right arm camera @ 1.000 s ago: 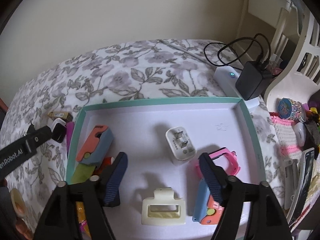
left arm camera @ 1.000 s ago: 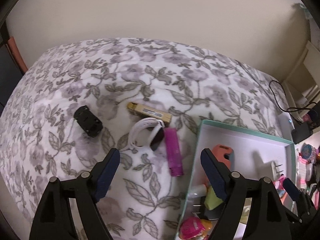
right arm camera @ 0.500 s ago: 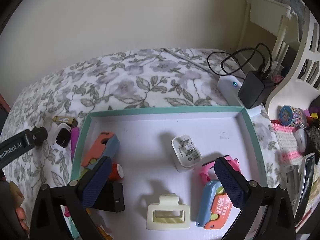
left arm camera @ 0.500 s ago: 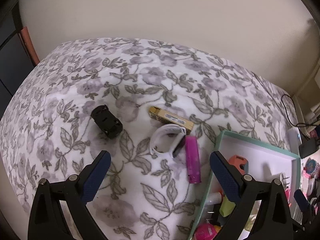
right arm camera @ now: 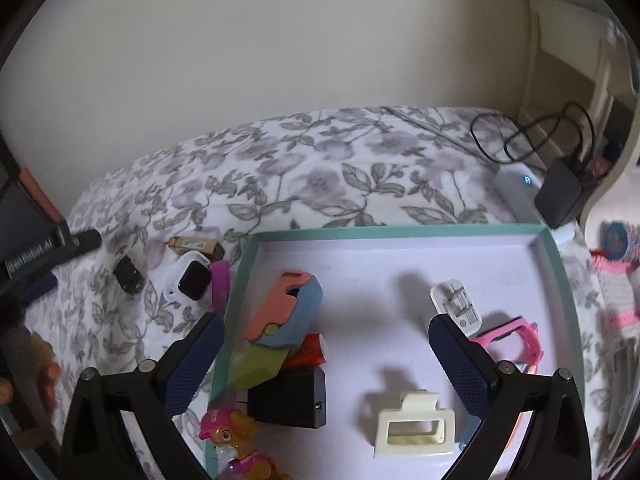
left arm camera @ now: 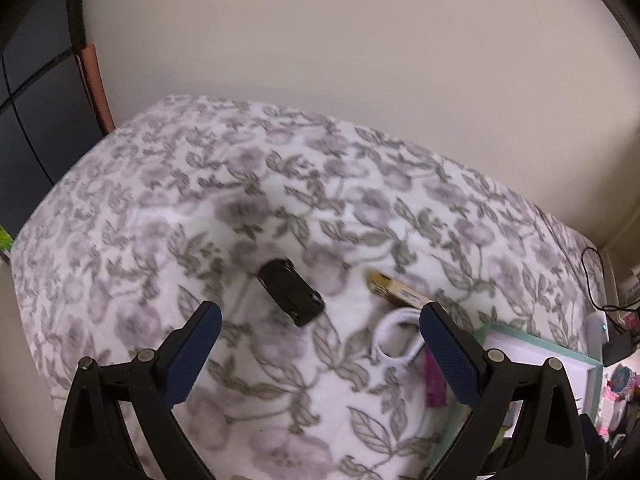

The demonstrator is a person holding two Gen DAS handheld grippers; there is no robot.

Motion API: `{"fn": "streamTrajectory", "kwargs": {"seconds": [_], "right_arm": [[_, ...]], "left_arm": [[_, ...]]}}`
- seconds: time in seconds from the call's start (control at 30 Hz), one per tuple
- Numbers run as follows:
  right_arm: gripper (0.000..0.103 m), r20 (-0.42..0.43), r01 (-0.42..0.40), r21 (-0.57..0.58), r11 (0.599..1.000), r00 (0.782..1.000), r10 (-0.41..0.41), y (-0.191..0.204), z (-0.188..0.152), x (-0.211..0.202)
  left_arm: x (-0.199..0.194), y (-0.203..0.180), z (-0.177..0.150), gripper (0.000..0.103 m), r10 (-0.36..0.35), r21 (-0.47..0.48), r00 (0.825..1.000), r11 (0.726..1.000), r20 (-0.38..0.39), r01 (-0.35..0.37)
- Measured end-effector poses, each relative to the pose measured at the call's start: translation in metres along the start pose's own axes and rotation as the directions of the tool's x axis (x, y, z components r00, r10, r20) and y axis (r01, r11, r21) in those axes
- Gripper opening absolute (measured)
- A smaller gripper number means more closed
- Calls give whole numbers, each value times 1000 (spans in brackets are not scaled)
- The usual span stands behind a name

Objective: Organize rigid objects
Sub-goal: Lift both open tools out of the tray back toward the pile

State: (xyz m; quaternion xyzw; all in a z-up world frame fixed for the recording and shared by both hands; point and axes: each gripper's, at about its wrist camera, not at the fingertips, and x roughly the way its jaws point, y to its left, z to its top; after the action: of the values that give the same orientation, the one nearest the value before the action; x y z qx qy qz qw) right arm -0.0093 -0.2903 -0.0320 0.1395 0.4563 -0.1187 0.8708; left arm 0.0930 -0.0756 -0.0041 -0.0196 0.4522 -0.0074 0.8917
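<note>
My left gripper (left arm camera: 320, 344) is open and empty above the floral blanket, just short of a small black box (left arm camera: 290, 298). A gold bar (left arm camera: 398, 292), a white smartwatch (left arm camera: 396, 338) and a purple bar (left arm camera: 434, 376) lie to its right. My right gripper (right arm camera: 326, 354) is open and empty over the teal-rimmed tray (right arm camera: 400, 233). The tray holds an orange-blue piece (right arm camera: 286, 310), a black adapter (right arm camera: 288, 398), a white plug (right arm camera: 456, 304), a pink watch (right arm camera: 510, 338), a cream hair clip (right arm camera: 414, 428) and a toy pup (right arm camera: 232, 446).
A white power bank (right arm camera: 520, 192) with a black charger (right arm camera: 560, 194) and cable sits beyond the tray's far right corner. A white shelf (right arm camera: 572, 40) stands at right. A dark cabinet (left arm camera: 36, 100) stands left of the bed. The wall runs behind.
My left gripper moved left and back from the tray; the black box now lies between its fingers' line. My right gripper pulled back and up, and a black adapter now lies in the tray.
</note>
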Motion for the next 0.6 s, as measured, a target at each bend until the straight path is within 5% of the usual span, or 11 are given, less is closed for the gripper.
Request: {"fn": "streamTrajectory", "kwargs": {"seconds": [0.6], "right_arm": [[103, -1, -8, -36, 999, 1000, 8, 42, 5, 0]], "left_arm": [[18, 60, 21, 99, -52, -101, 997, 994, -49, 47]]}}
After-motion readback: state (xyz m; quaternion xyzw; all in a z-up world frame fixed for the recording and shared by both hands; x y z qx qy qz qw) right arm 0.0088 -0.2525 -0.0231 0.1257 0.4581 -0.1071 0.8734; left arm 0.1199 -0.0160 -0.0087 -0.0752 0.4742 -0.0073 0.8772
